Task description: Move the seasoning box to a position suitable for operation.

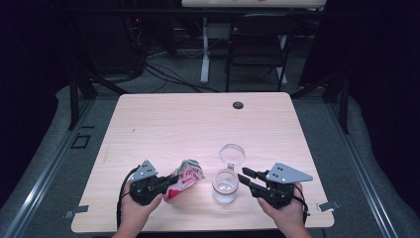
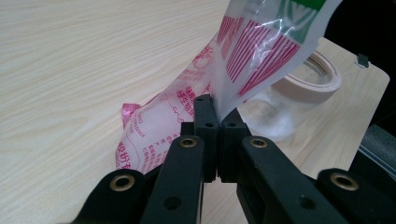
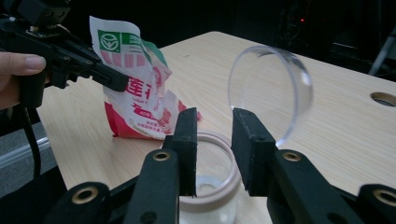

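Item 1: bag, clamped in left claw, at 9 o'clock of open jar; right claw apart beside jar; step: pre-pour; next: tip bag over mouth.

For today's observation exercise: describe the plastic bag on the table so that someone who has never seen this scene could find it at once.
Start at the pale wooden table and look to its near edge. There, left of the clear glass jar with its open lid, the left claw pinches a crinkled bag. It is the one soft, printed thing: white and red, with a green logo.
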### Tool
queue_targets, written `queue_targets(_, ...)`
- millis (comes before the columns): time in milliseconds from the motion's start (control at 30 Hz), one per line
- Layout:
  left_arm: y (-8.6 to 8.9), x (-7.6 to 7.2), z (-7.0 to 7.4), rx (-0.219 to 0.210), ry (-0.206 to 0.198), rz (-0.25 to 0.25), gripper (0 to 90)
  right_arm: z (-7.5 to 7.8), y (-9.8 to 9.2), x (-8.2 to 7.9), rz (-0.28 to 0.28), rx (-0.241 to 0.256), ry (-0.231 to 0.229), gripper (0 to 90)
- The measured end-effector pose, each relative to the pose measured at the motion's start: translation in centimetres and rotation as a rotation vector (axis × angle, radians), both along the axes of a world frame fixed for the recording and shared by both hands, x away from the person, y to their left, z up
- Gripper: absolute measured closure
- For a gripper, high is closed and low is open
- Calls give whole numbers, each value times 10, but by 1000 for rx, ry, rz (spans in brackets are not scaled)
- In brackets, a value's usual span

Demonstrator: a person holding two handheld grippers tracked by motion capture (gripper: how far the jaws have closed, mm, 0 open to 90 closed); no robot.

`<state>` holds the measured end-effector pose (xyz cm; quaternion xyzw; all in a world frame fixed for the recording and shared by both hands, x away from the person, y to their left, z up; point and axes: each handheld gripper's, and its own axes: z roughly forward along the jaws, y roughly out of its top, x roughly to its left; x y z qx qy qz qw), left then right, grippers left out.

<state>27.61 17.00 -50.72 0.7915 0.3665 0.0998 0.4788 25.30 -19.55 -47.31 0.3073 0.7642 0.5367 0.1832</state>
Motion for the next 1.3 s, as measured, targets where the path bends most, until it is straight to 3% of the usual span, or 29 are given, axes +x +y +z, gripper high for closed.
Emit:
queue_targets(467, 2, -4, -3, -12, -2, -12, 895, -8, 51, 23, 130, -49, 57, 720)
queue_targets(767, 3, -4, -3, -11, 2, -23, 893, -14, 72, 30, 178, -59, 93, 725)
queue_targets(1300, 3, -4, -4, -22, 5, -21, 889, -16, 98, 41, 198, -123, 89, 770)
